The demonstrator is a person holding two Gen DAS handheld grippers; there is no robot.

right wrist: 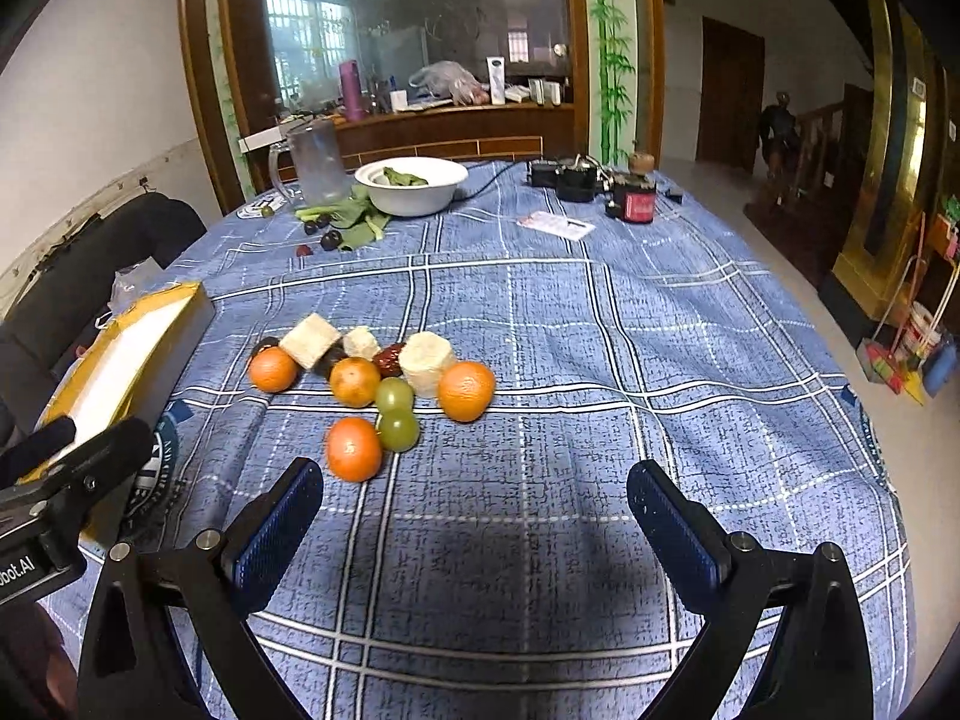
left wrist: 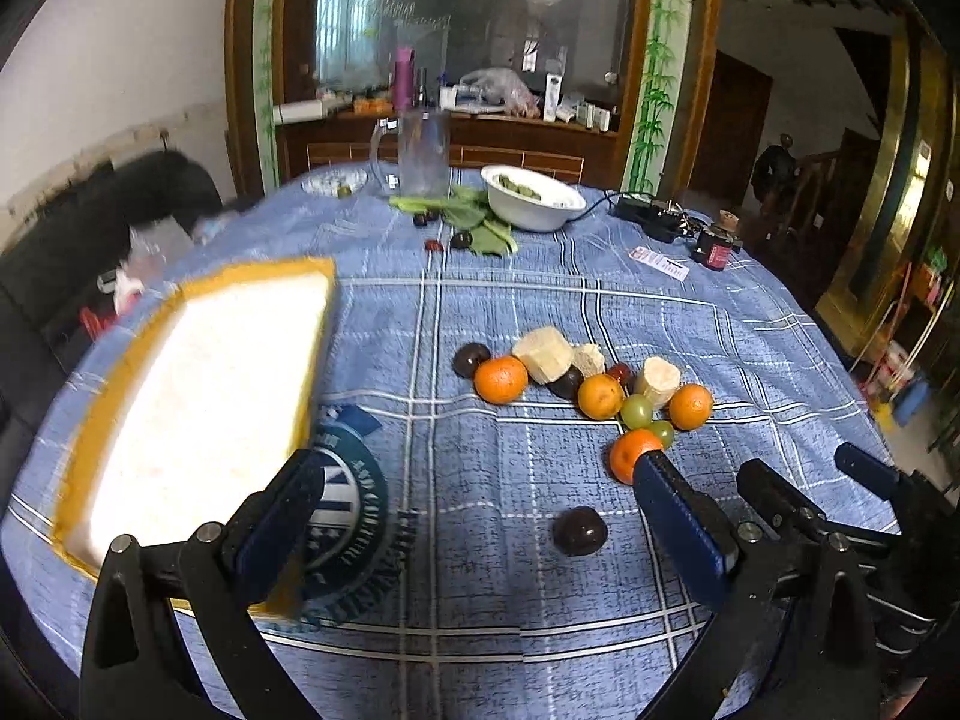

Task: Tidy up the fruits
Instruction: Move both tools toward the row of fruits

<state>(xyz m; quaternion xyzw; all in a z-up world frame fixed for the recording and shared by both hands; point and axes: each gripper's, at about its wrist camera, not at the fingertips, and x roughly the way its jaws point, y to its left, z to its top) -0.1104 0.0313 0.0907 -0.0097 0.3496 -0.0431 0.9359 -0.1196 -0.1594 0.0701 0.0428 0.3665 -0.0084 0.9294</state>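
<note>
Only the left wrist view shows a round dark plum (left wrist: 579, 531) lying alone on the blue checked tablecloth (left wrist: 510, 300), between the wide-spread fingers of the left gripper (left wrist: 480, 480). The right gripper (right wrist: 474, 492) is also wide and holds nothing. Beyond it, smooth oranges (right wrist: 354, 449), green grapes (right wrist: 397, 429) and pale cut chunks (right wrist: 426, 363) cluster right of the yellow-rimmed box (right wrist: 144, 342).

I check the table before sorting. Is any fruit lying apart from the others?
Yes. One dark plum lies alone on the tablecloth, near the left gripper, apart from the fruit cluster. More dark fruits lie scattered by the white bowl.
</note>
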